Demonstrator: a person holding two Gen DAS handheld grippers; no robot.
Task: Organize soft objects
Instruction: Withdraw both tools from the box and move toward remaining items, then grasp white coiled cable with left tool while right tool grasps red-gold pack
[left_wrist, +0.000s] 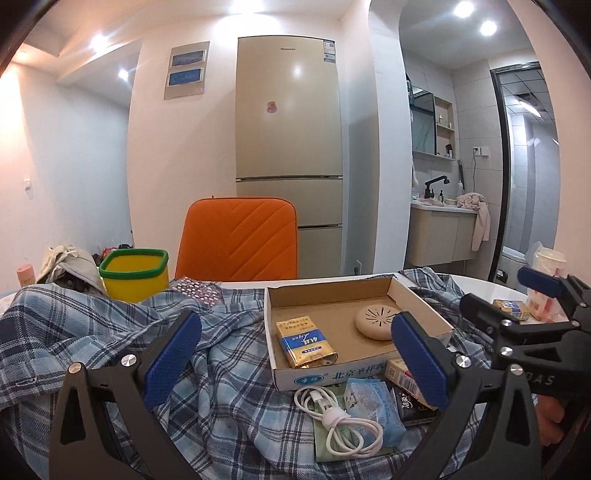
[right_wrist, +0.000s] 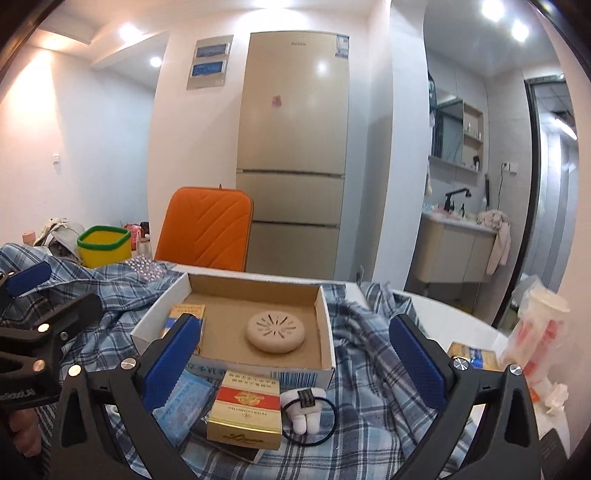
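While both two-finger grippers hover over the table with jaws spread wide and nothing between their blue pads, the contents stand as follows.

Grippers, two: left gripper (left_wrist: 295, 354), right gripper (right_wrist: 297, 363), each empty, side by side above the cloth.

Soft goods: one blue-and-white plaid fabric (left_wrist: 92, 332), rumpled and spread across most of the white table (right_wrist: 461, 317), lying under the box and the small items. One heap of beige cloth (left_wrist: 70, 264) at the far left, behind the plaid.

Containers: one shallow open cardboard box (left_wrist: 328, 295) resting on the plaid; one yellow square bin with green rim (left_wrist: 135, 273) at the far left edge.

In the box, two items: one gold-and-blue cigarette pack (left_wrist: 304, 341) at its left side; one round beige perforated disc (right_wrist: 275, 330) near the middle.

In front of the box, on the plaid: one coiled white charging cable (left_wrist: 341, 424); one light-blue tissue packet (left_wrist: 373, 410); one red-and-gold cigarette box (right_wrist: 245, 410); one black hair tie with white plush charm (right_wrist: 308, 413). A dark packet (left_wrist: 412, 406) lies partly hidden beneath them; what it is cannot be told.

Right edge of table: one plastic-wrapped cup (right_wrist: 535, 325).

Beyond the table: one orange quilted chair back (left_wrist: 240, 240); one beige refrigerator (left_wrist: 290, 129).
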